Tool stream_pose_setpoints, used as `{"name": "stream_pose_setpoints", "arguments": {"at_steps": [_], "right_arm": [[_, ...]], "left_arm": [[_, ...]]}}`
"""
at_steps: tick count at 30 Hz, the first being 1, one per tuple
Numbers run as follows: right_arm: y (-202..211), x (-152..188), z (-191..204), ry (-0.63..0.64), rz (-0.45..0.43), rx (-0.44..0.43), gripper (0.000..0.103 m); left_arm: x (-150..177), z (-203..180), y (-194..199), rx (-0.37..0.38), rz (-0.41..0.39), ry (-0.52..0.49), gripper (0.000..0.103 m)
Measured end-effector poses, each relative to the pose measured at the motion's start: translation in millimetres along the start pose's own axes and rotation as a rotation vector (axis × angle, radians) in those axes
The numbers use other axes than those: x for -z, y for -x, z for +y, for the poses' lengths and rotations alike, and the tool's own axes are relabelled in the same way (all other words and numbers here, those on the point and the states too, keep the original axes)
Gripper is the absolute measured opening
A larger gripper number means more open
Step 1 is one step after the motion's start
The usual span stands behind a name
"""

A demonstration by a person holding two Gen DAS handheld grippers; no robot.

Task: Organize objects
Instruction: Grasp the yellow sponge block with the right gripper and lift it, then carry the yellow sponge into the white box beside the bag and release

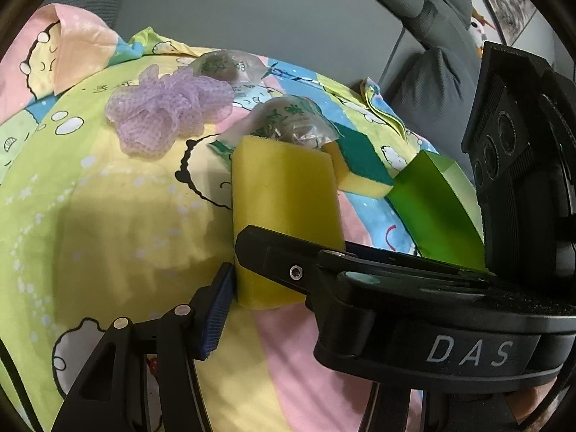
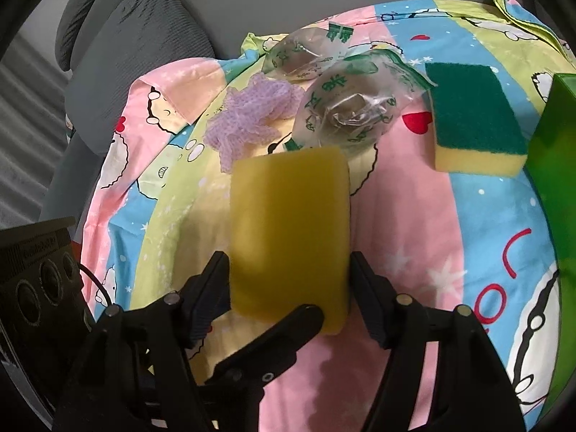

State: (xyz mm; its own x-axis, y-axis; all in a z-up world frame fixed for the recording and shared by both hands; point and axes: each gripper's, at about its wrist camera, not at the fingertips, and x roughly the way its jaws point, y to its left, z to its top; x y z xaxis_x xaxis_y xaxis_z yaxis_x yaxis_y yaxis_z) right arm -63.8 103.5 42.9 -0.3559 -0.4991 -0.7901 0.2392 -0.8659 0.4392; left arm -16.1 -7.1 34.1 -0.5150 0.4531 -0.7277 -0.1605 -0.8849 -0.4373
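We have the yellow sponge (image 2: 289,230) gripped between both fingers of the right hand-held gripper (image 2: 289,284) above the bedsheet (image 2: 414,234), long axis pointing forward along the fingers; left hand-held gripper (image 1: 230,270) state unclear.

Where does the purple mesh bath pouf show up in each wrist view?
Left wrist: the purple mesh pouf lies upper left of centre on the cartoon bedsheet, beyond the plain yellow sponge.
Right wrist: the pouf sits above and left of centre, just beyond that sponge.
Shared landmark: the clear packet with green print lies right of the pouf in both views.
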Motion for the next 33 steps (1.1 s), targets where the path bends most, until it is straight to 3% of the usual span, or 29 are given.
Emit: {"name": "stream_pose_setpoints", "arguments": {"at_steps": [20,33], "right_arm": [[68.3,20.6,16.1,0.003,-0.142,-0.042,0.068],[134.6,29.0,-21.4,-0.063,-0.214,-0.058,0.068]], "left_arm": [[10.2,-49.4,51.9,-0.005,-0.129,-0.109,0.056],[4.7,-125.1,53.2,-0.011,-0.168,-0.213,0.056]]}}
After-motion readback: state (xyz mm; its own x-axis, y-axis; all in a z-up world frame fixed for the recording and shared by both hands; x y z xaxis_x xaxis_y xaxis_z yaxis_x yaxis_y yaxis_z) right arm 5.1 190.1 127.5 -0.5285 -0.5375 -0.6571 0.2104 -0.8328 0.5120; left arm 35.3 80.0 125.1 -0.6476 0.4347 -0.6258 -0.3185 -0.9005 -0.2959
